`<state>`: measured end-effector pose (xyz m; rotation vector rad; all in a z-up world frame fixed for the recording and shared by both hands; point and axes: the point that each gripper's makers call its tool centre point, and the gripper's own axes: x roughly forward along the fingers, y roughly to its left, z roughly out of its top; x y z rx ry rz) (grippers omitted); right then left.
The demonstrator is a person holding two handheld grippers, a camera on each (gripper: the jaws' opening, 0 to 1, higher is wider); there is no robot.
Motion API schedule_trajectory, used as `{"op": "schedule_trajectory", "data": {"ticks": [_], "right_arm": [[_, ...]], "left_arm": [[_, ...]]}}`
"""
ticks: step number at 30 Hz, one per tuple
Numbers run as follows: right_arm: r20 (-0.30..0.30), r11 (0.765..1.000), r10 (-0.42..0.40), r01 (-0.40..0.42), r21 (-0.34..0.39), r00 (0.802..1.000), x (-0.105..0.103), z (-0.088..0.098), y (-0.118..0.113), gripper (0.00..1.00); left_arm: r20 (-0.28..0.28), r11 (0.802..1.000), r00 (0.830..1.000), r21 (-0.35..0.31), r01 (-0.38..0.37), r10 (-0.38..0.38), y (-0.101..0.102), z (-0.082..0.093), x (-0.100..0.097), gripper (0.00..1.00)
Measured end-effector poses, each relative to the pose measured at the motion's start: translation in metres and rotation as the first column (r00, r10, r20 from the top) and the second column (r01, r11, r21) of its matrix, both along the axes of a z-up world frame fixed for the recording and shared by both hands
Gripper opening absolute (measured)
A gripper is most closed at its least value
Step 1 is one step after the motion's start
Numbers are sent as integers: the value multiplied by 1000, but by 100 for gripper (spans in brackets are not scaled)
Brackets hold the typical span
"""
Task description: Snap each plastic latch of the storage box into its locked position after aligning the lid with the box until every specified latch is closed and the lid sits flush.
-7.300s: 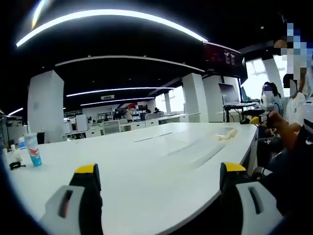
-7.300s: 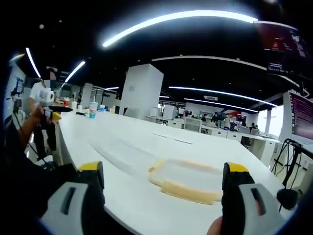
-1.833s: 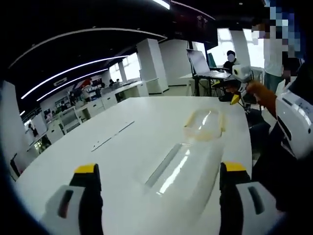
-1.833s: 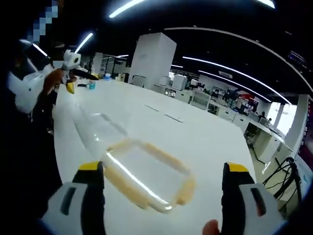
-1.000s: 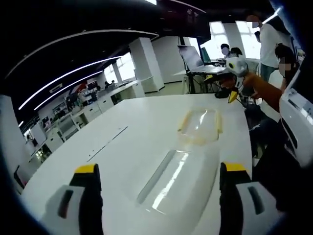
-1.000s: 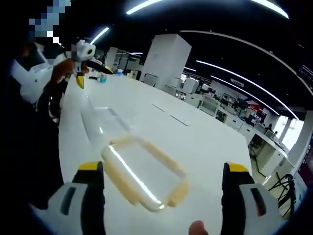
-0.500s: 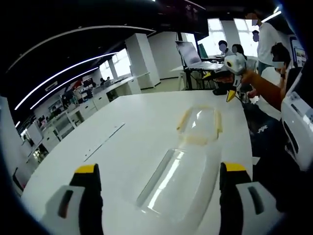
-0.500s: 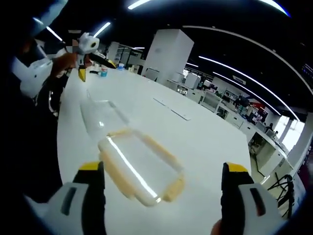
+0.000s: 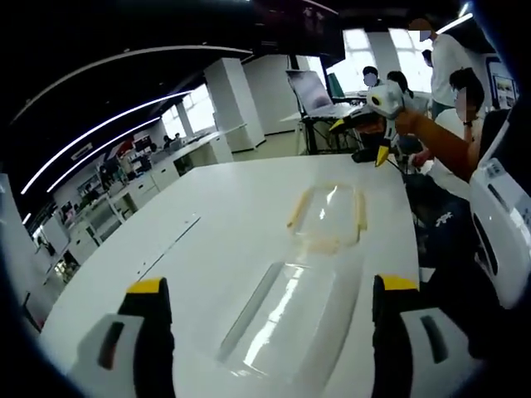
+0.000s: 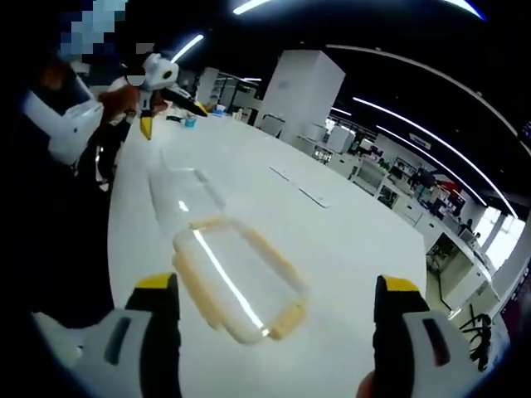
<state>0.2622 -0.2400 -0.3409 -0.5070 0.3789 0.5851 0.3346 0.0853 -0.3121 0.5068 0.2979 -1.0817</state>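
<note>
Yellow tips: my left tongs (image 9: 265, 286) and my right tongs (image 10: 269, 286) both stand wide apart at the bottom of their views, with nothing between the jaws.
Left tongs: they hang over the near edge of the white bench (image 9: 216, 199), pointing along it.
Clear box: the storage box (image 9: 290, 319), see-through and lidless, lies on the bench just ahead of my left tongs, between the two jaws as that view frames it; in the right gripper view the same box (image 10: 184, 192) lies further off, beyond the lid.
Lid: the clear lid (image 9: 326, 217) with pale yellow latches along its edges lies flat on the bench just past the box, close to its far end but not on it; I cannot tell whether the two touch. In the right gripper view the lid (image 10: 239, 278) is the nearer thing, lying between my right jaws.
Other hand: in the left gripper view my right tongs (image 9: 375, 143) show beyond the lid, raised above the bench; in the right gripper view my left tongs (image 10: 158, 104) show past the box, likewise raised.
Further off: people (image 9: 448, 62) stand beside a laptop (image 9: 311, 91) on a stand.
Background: white pillar (image 10: 300, 95) and rows of office desks under long ceiling lights.
</note>
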Motion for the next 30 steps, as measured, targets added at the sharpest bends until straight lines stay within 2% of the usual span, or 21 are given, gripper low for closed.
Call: {"op": "schedule_trajectory", "data": {"ticks": [5,9,13,19,22,26,30], "right_arm": [[1,1000,5,-5,-12,1000,0,3,1,98],[-3,1000,8,-8,-29,1000,0,4,1,98],[-8,999,11,-12,-39,1000,-1,4,1,98],[-27,997,35,-36,-65,999,-4,1,2,99],[-25,997,38,-39,-65,999,-3,3,1,99],[-23,997,37,-38,-74,999,-2,4,-2,99],[-24,996,41,-43,-81,999,-2,6,-4,98]], "left_arm": [[13,1000,1000,-9,-24,24,2,4,6,100],[7,1000,1000,2,-6,6,1,5,4,99],[8,1000,1000,1,10,-10,-1,7,6,92],[5,1000,1000,13,11,-11,-4,6,8,100],[48,998,999,58,-2,0,-3,2,16,100],[0,999,1000,48,13,-13,-9,-2,14,100],[-14,998,999,50,34,-33,-15,-3,9,100]]}}
